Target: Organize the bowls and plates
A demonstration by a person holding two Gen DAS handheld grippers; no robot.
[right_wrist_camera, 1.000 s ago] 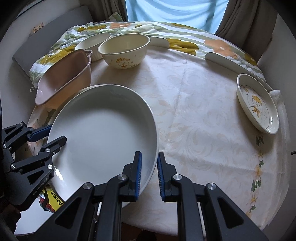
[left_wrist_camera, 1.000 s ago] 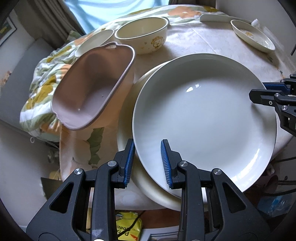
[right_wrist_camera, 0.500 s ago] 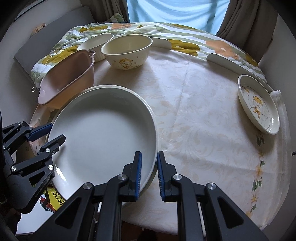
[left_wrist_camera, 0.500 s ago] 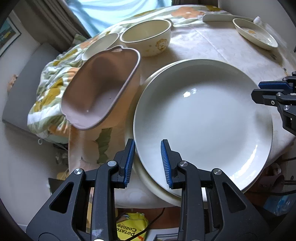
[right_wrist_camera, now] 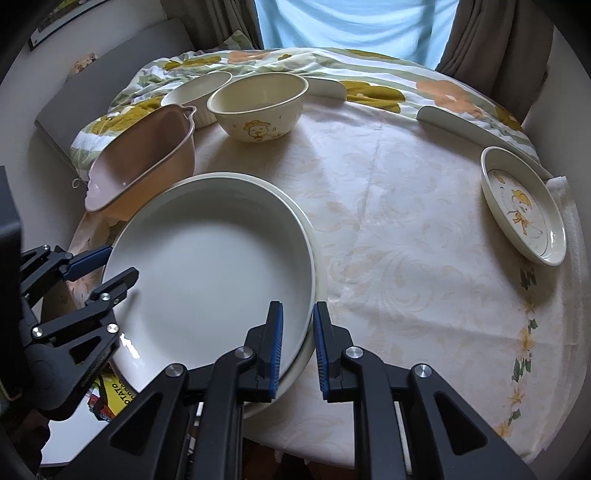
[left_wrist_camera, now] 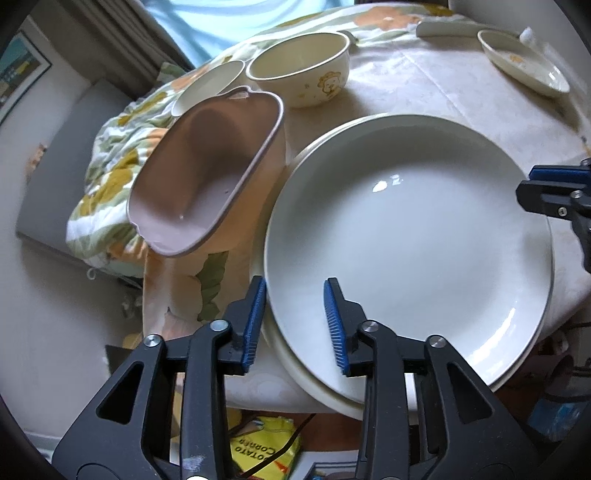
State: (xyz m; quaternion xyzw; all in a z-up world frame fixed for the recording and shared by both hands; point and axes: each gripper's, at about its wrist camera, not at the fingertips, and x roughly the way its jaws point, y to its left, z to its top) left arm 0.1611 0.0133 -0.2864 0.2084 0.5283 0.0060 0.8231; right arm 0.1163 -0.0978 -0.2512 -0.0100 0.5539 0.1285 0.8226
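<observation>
Round table (right_wrist_camera: 406, 258) ahead, draped in a pale cream cloth with faint floral pattern. Beyond it, a flowered quilt (right_wrist_camera: 369, 70) in orange, olive and white. Farther back, bright window (right_wrist_camera: 351, 22) between grey-brown curtains (right_wrist_camera: 491, 48). Off left, grey cushioned seat (right_wrist_camera: 107, 77) against white wall; framed picture (left_wrist_camera: 18, 77) there.

- large plate (left_wrist_camera: 406, 236): plain white
- oval dish (left_wrist_camera: 207, 173): dusty pink
- bowl (right_wrist_camera: 258, 107): cream, yellow cartoon figure
- small plate (right_wrist_camera: 522, 210): cream, yellow cartoon print
- tablecloth (right_wrist_camera: 406, 206): pale cream, faint swirls, floral border
- gripper pads (left_wrist_camera: 255, 317): blue
</observation>
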